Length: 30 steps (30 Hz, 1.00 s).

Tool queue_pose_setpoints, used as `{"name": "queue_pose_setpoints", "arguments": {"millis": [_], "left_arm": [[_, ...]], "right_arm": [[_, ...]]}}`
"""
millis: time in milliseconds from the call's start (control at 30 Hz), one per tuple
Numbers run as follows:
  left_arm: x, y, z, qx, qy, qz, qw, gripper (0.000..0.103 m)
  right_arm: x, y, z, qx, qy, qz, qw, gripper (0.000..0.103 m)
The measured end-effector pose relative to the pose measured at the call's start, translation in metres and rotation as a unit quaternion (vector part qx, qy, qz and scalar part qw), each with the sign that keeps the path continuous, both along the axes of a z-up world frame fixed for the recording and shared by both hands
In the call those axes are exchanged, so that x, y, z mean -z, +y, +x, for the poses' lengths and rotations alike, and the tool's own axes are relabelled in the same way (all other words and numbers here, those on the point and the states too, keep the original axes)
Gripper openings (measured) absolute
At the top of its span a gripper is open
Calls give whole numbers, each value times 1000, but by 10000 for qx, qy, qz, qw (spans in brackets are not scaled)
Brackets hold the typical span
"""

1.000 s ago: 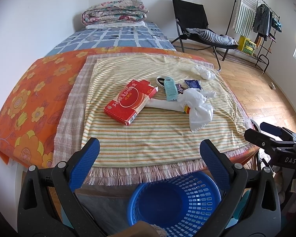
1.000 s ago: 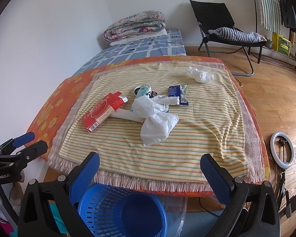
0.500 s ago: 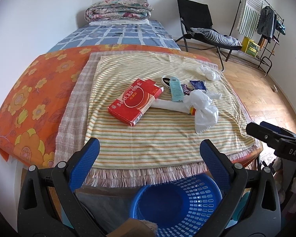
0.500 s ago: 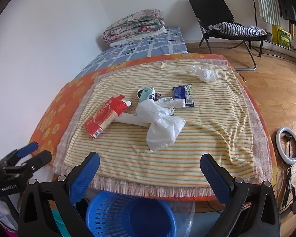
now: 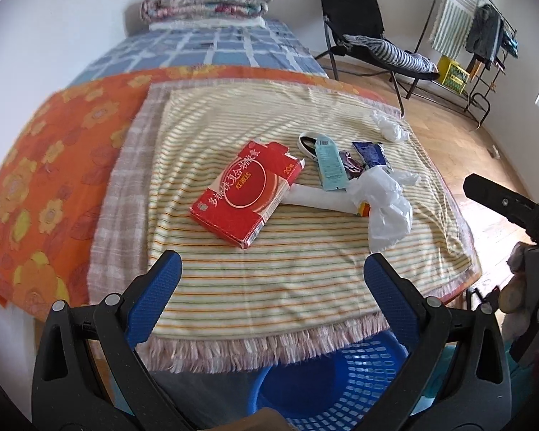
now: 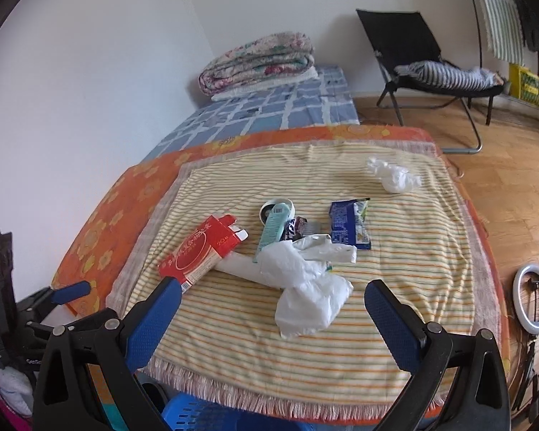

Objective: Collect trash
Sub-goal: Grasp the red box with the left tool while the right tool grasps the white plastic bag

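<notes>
Striped cloth (image 5: 269, 280) over a desk, bearing trash in a central cluster: red carton (image 5: 246, 188), teal packet (image 5: 328, 165), blue wrapper (image 5: 372, 153), white plastic bag (image 5: 384, 208) lying on a white tube; one crumpled tissue (image 6: 393, 177) apart, toward the far right corner. Blue basket (image 5: 337, 384) on the floor below the near fringe. Left gripper (image 5: 271, 294) and right gripper (image 6: 271, 309): fingers spread wide, empty, above the near edge.

Black tongs (image 5: 273, 287) with blue textured pads (image 5: 154, 298).
</notes>
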State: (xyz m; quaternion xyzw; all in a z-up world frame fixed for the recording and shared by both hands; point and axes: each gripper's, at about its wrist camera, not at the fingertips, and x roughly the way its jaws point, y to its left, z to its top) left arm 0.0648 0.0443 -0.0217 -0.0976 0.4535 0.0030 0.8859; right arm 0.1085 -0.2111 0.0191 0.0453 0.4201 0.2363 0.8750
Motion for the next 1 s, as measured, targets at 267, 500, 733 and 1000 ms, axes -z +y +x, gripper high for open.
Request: {"name": "queue_pose_setpoints", "arguments": {"millis": [267,500,733,1000], "left_arm": [[17,22,43,-16,248,-208,9995,103],[36,43,81,14,452,-567,9974,103],[59,55,116,-24,629,-336,9975,103],[82,83,138,-325,794,-979,9915,103]], "right_arm": [[10,-11,42,465,591,369,9965,103],[26,-6,61,527,920,310,9939,103],[43,-1,71,515,1157,225,9917,103],[61,4,79,510,1488,308,9871,103]]}}
